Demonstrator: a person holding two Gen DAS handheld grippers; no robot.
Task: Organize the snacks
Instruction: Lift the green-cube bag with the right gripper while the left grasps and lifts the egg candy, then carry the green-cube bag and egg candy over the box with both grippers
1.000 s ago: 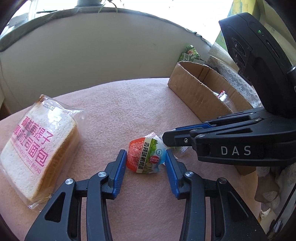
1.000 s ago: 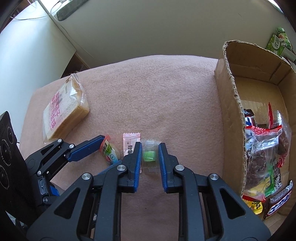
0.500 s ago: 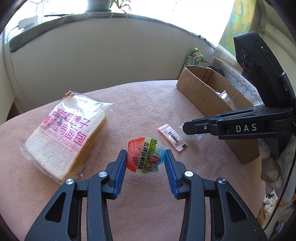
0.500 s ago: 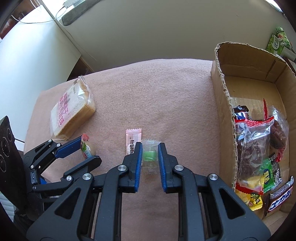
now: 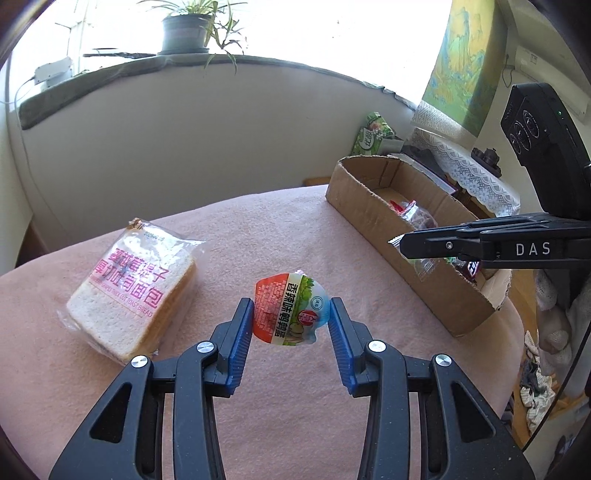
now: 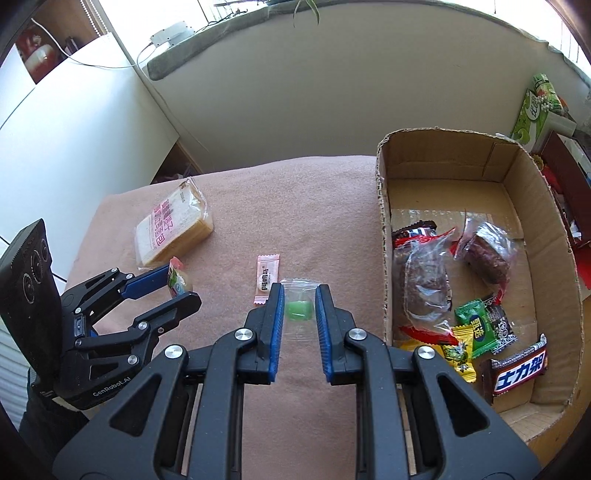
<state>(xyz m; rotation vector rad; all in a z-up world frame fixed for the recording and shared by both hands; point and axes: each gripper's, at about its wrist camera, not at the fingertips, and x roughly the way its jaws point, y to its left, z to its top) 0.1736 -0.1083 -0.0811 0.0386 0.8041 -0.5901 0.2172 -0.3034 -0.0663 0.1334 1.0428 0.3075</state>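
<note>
we see bright daylight flooding in from the window (image 5: 332, 33), which is blown out to white. focus is sharp, and fisheye bending darkens our corners.

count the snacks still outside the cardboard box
4: bagged toast loaf and pink sachet on the cloth, orange egg pack in left gripper, clear-wrapped green candy in right gripper.

Open pink desk (image 6: 295, 206) lay between the bread bag (image 6: 171, 229) and the cardboard box (image 6: 382, 236); only a pink sachet (image 6: 266, 277) lay there.

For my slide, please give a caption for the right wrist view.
Right hand-held gripper holds a green candy packet beside the cardboard box of snacks.
</note>
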